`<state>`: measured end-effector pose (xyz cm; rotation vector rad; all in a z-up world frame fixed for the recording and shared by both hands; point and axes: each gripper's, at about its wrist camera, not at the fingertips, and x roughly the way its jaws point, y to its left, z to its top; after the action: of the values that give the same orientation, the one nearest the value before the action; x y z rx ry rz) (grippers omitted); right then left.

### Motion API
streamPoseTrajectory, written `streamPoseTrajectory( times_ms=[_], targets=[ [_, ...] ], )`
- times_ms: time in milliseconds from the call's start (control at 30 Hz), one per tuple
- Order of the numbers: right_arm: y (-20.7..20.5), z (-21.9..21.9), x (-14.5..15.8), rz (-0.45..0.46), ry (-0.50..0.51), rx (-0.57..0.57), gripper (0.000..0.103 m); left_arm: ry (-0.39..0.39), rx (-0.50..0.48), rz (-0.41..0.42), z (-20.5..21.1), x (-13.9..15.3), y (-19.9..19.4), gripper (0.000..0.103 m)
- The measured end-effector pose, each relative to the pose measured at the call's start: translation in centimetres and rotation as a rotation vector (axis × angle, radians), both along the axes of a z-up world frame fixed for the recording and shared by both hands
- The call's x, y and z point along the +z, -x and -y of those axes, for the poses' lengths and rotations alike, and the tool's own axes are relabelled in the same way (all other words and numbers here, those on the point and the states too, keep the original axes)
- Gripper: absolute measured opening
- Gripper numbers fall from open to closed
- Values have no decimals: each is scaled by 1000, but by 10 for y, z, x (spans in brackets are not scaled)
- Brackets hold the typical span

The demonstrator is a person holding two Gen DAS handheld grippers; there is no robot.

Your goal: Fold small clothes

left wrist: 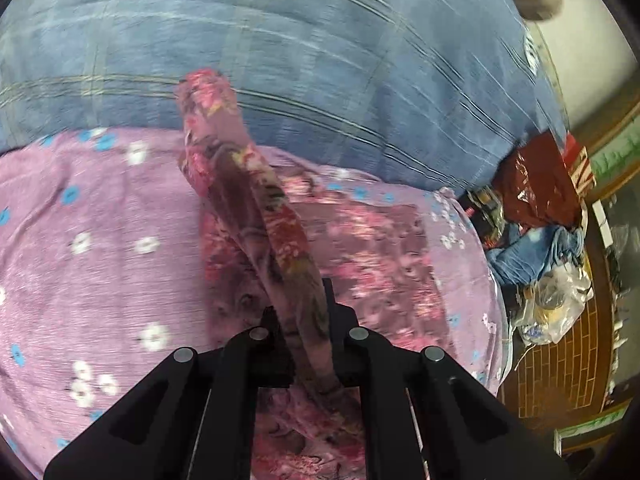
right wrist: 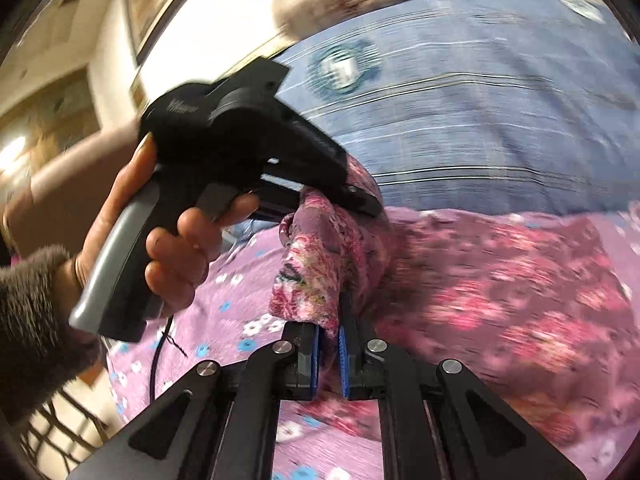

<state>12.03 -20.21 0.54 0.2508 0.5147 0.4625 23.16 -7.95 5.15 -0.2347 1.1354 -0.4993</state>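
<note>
Lying across the middle of both views: a floral pink garment [left wrist: 360, 240], spread over a lilac sheet with white and blue flowers [left wrist: 100, 220], itself lying on a blue striped bedcover [left wrist: 320, 60] filling the upper frame.

Clamping a raised fold of that garment at lower centre of the left wrist view: the left gripper [left wrist: 308, 332], fingers pressed together on the cloth, the fold rising as a twisted band toward the upper middle.

Pinching another bunched edge at lower centre of the right wrist view: the right gripper [right wrist: 328, 340], blue pads [right wrist: 316, 360] closed on the fabric.

Showing at centre left of the right wrist view: a hand [right wrist: 160, 232] in a furry brown sleeve [right wrist: 32, 320], squeezing the other gripper's handle.

Sitting at the right edge of the left wrist view: plastic bags [left wrist: 552, 304] and clutter on a brown floor. Heavily blurred throughout.
</note>
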Motion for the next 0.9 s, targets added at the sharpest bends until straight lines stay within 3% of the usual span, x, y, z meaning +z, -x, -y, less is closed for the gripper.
streamPoseTrajectory(
  times_ms=[167, 267, 467, 567, 667, 800, 900],
  targets=[
    [11, 59, -3, 3, -96, -87, 7, -49, -44, 14, 67, 2, 7, 6],
    [14, 90, -9, -16, -206, -121, 6, -72, -58, 12, 99, 1, 7, 6],
    [20, 148, -19, -51, -340, -191, 6, -122, -117, -35, 170, -28, 6, 6],
    [27, 174, -27, -95, -394, -241, 6, -186, -142, -54, 207, -55, 10, 11],
    [24, 202, -51, -213, -476, -305, 7, -225, -122, -64, 218, -69, 14, 20],
    [8, 212, -86, -406, -516, -331, 13, -163, -105, -76, 202, -56, 17, 22],
    [5, 214, -94, -445, -557, -341, 16, -31, -39, -90, 160, -40, 18, 31]
  ],
)
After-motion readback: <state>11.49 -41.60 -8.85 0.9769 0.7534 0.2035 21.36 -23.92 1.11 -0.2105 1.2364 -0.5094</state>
